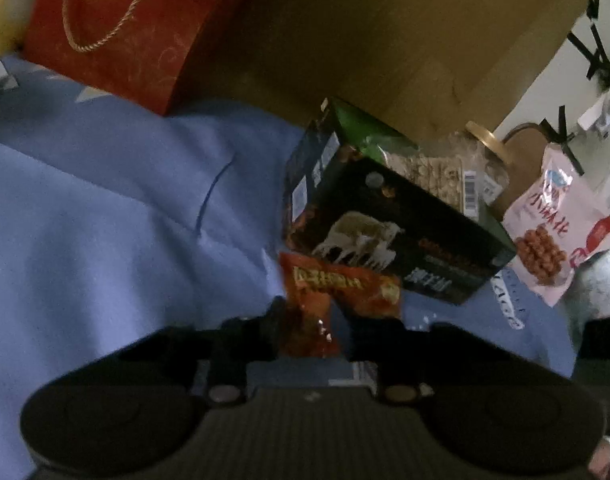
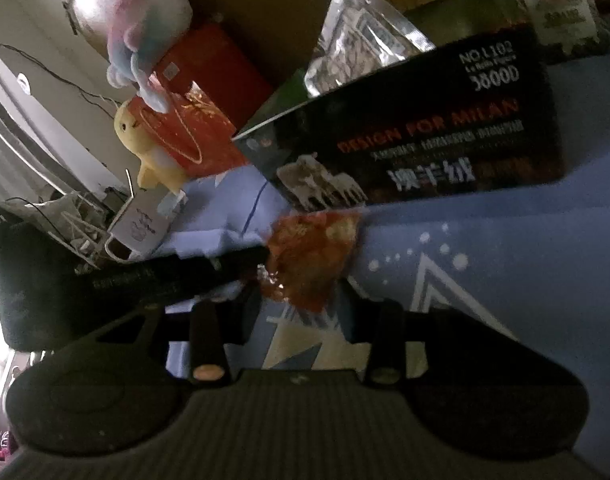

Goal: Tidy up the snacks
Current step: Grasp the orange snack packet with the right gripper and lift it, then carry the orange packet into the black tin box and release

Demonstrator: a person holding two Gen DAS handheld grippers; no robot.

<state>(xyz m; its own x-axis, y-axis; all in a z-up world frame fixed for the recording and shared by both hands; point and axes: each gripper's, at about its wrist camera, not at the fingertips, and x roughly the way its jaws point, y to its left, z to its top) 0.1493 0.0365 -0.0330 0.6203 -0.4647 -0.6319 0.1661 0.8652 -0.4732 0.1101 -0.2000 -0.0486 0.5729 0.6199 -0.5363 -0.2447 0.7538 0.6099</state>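
A small orange-red snack packet (image 1: pixel 337 292) is gripped at its lower end by my left gripper (image 1: pixel 311 332), which is shut on it. The same packet shows in the right wrist view (image 2: pixel 309 260), with the left gripper's dark body (image 2: pixel 145 276) reaching in from the left. My right gripper (image 2: pixel 301 316) is open, its fingers either side of the packet's near end, over the blue cloth (image 2: pixel 505 280). Behind the packet stands a black box with a white animal picture (image 1: pixel 397 236), also seen in the right wrist view (image 2: pixel 417 136).
A clear bag of nuts (image 1: pixel 437 172) and a pink-white snack bag (image 1: pixel 553 232) lie behind and right of the box. A red gift bag (image 1: pixel 121 28) and a brown carton (image 1: pixel 385 40) stand at the back. A silver pouch (image 2: pixel 357 36) and plush toys (image 2: pixel 145 40) are behind.
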